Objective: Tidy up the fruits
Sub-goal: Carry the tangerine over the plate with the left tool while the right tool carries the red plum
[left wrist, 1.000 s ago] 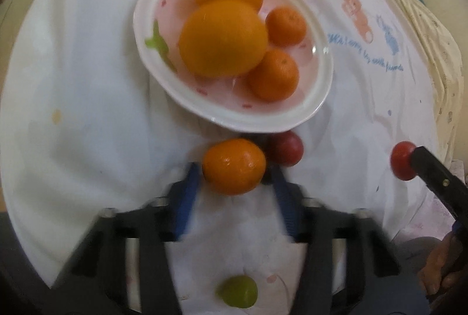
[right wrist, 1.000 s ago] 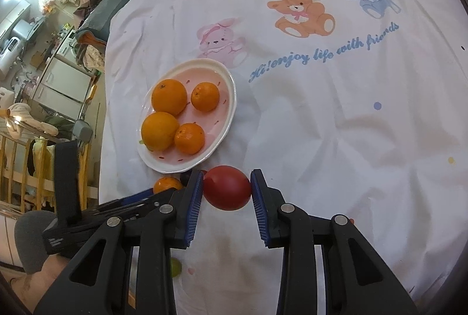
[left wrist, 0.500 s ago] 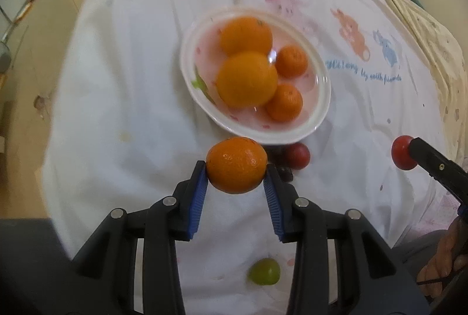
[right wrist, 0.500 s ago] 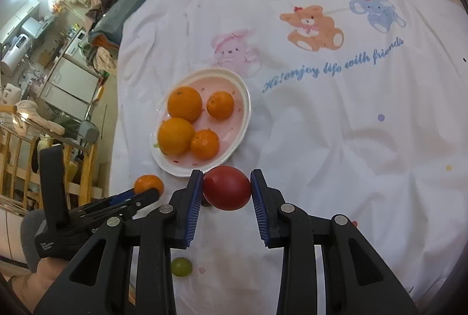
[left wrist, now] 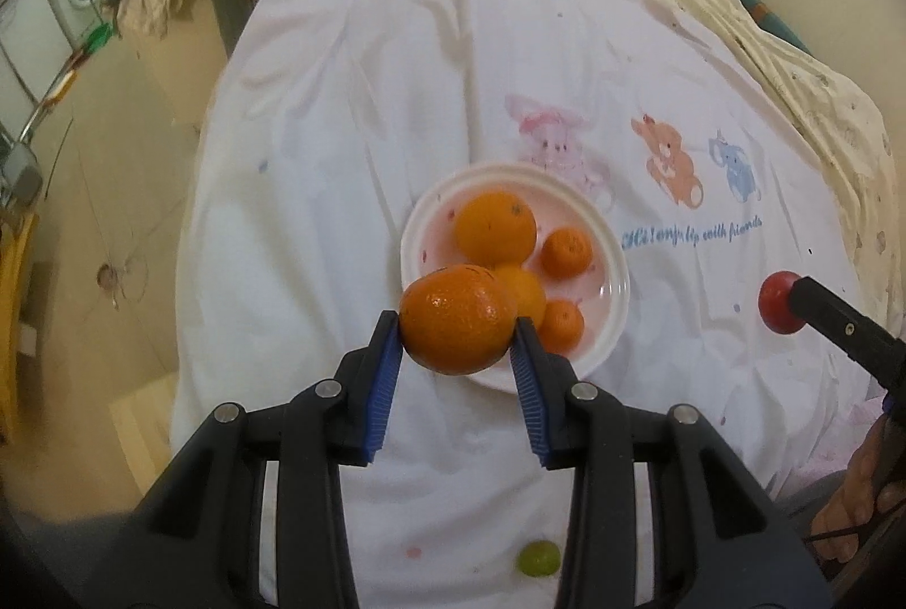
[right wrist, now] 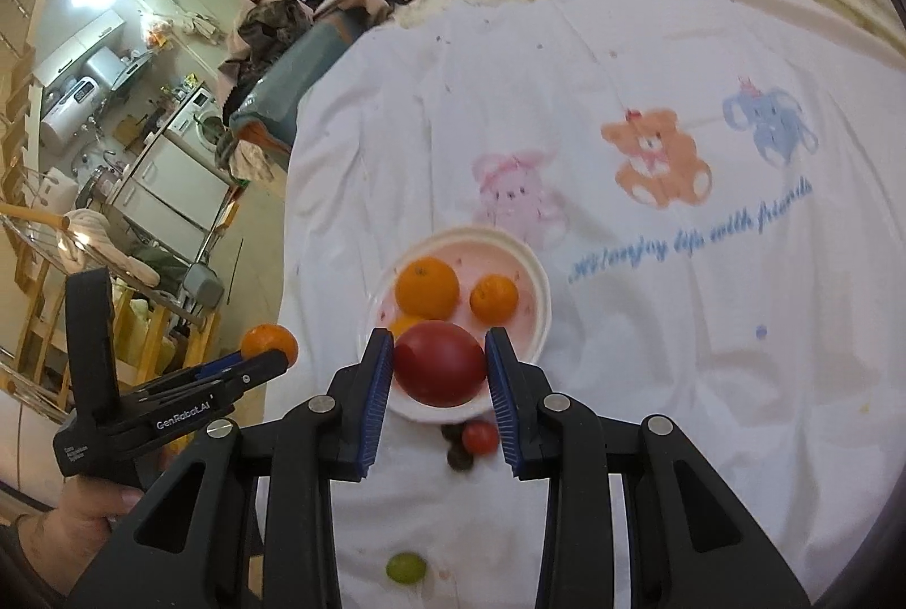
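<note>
My left gripper (left wrist: 457,346) is shut on a mandarin (left wrist: 456,320), held in the air in front of the white plate (left wrist: 614,264). That plate carries several oranges and mandarins, the biggest orange (left wrist: 496,224) at its back. My right gripper (right wrist: 439,368) is shut on a red tomato (right wrist: 439,363), lifted above the plate's (right wrist: 541,281) near rim. In the right wrist view the left gripper (right wrist: 266,361) shows at the left with its mandarin (right wrist: 269,342). The right gripper's tomato (left wrist: 780,302) shows at the right edge of the left wrist view.
A green grape (right wrist: 405,567) lies on the white printed sheet (right wrist: 651,326) near me, also seen as a green grape (left wrist: 538,558) between the left fingers. A small red tomato (right wrist: 479,437) and two dark grapes (right wrist: 460,459) lie just below the plate. Floor and furniture drop off to the left.
Both grippers have risen with their fruit, so the plate and sheet look smaller and farther. The left one has tilted up, showing more of the room.
</note>
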Demonstrator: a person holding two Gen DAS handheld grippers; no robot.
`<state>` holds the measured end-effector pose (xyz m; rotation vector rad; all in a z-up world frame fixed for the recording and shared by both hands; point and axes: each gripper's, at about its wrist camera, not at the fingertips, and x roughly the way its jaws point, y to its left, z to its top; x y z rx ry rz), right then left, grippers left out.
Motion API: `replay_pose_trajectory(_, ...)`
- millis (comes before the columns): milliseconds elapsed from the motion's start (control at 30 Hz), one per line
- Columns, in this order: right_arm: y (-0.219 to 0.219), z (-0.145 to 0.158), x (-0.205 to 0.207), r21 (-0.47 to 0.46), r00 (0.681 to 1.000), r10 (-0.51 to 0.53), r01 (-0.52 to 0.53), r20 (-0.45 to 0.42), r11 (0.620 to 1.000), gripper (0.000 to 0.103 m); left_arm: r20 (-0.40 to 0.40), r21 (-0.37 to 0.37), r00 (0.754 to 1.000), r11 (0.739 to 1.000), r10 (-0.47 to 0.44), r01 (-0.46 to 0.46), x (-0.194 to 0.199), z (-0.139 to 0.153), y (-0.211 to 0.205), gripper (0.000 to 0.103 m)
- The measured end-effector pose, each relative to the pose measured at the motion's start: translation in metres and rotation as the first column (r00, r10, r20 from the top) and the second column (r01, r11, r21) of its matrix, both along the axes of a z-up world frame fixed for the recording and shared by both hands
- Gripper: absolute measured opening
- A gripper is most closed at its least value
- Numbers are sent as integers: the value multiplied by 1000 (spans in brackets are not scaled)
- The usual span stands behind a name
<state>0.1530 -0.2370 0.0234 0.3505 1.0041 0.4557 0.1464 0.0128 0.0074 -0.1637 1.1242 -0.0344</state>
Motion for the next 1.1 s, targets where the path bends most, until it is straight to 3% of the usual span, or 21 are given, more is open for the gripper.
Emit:
replay_pose_trajectory(233, 5, -6, 30, -19, 1000, 3, -3, 4, 1000, 35, 11, 34, 1000, 999, -24, 24, 30, 2, -3, 34)
replay_pose_trajectory(600, 15, -30, 68, -62, 999, 27, -29, -37, 998, 35, -54, 48, 998, 998, -41, 43, 71, -30, -8, 35)
replay_pose_trajectory(933, 26, -63, 97, -74, 993, 60, -68, -103, 995, 35, -50, 9, 997, 998, -58, 58, 93, -52, -12, 35)
replay_pose_trajectory(1100, 26, -81, 106, -45, 988, 64, -70, -139, 996, 35, -79, -47, 997, 999, -25, 22, 100, -64, -1, 35)
